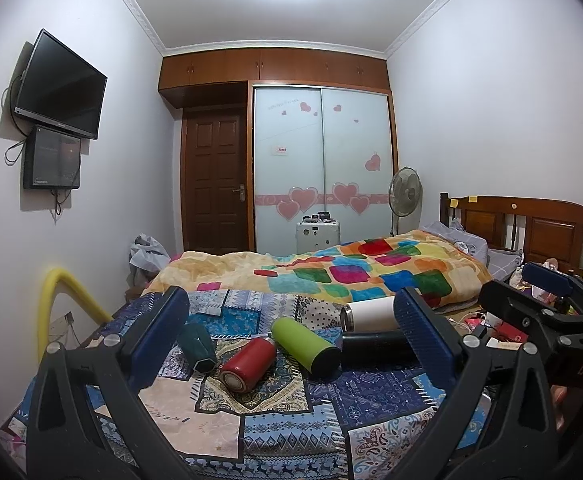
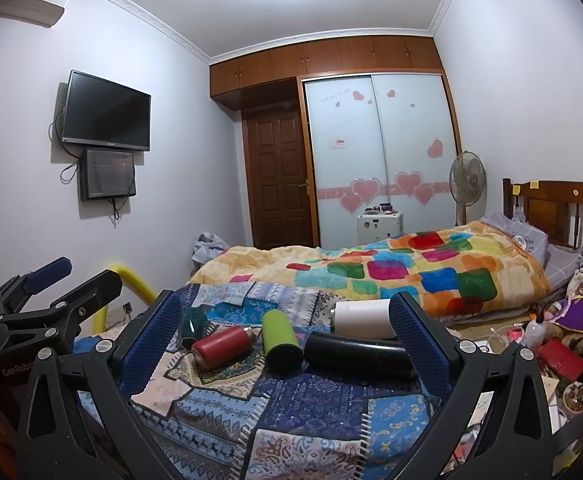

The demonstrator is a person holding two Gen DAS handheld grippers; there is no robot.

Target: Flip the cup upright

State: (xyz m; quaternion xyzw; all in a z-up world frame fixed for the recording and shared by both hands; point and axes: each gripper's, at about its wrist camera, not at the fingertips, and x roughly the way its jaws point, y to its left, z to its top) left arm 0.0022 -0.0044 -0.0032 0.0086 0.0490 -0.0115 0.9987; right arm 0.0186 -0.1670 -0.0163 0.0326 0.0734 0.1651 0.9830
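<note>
Five cups are seen lying on their sides on a patchwork cloth point(image 1: 291, 436) spread over a bed: a dark green cup point(image 1: 197, 346) at the left, then a red cup point(image 1: 247, 364), a lime green cup point(image 1: 305, 344), a black cup point(image 1: 375, 346) and, behind it, a white cup point(image 1: 371, 314). The left gripper point(image 1: 291, 344) is held wide open above the cloth, nothing between its blue pads. The right gripper point(image 2: 287, 340) is likewise spread wide and empty, near the cups but touching none
</note>
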